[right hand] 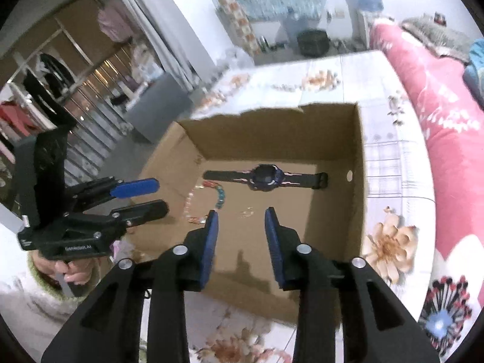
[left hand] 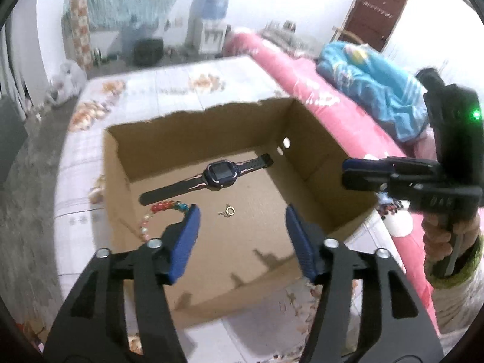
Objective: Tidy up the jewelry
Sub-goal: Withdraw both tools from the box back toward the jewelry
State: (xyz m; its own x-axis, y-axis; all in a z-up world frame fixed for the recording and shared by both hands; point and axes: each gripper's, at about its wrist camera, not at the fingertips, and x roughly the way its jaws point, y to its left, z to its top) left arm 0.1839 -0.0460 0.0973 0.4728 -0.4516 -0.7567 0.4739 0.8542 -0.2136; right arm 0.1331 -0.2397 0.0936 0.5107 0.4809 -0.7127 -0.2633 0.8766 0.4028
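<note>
A cardboard box (left hand: 320, 163) with torn-off flaps sits open on a floral-patterned table (left hand: 169, 81), and 3 pieces of jewelry lie loose on its floor. A dark smartwatch (left hand: 218, 174) lies flat with its strap stretched out near the far wall. In front of it, toward the left wall, a bracelet of coloured and pearly beads (right hand: 218, 195) curls in a loop. Between them, near the middle, rests a tiny gold-coloured piece (left hand: 229, 210), possibly a ring or clasp; it is too small and blurred to tell. The pieces lie apart from one another, which suggests the box serves as the collecting place. The left gripper (left hand: 242, 220) hangs above the near side of the box, angled downward, its blue-padded jaws standing wide apart with nothing between them. The right gripper (right hand: 241, 224) hovers beside it over the same edge, its jaws parted more narrowly and also empty. Each is held by a hand (left hand: 444, 236) in a pale, fuzzy sleeve. Small white lettering on the left gripper's body, seen from the right wrist, is too blurred to read. A pink floral quilt (left hand: 290, 69) lies along the table's right side.
</note>
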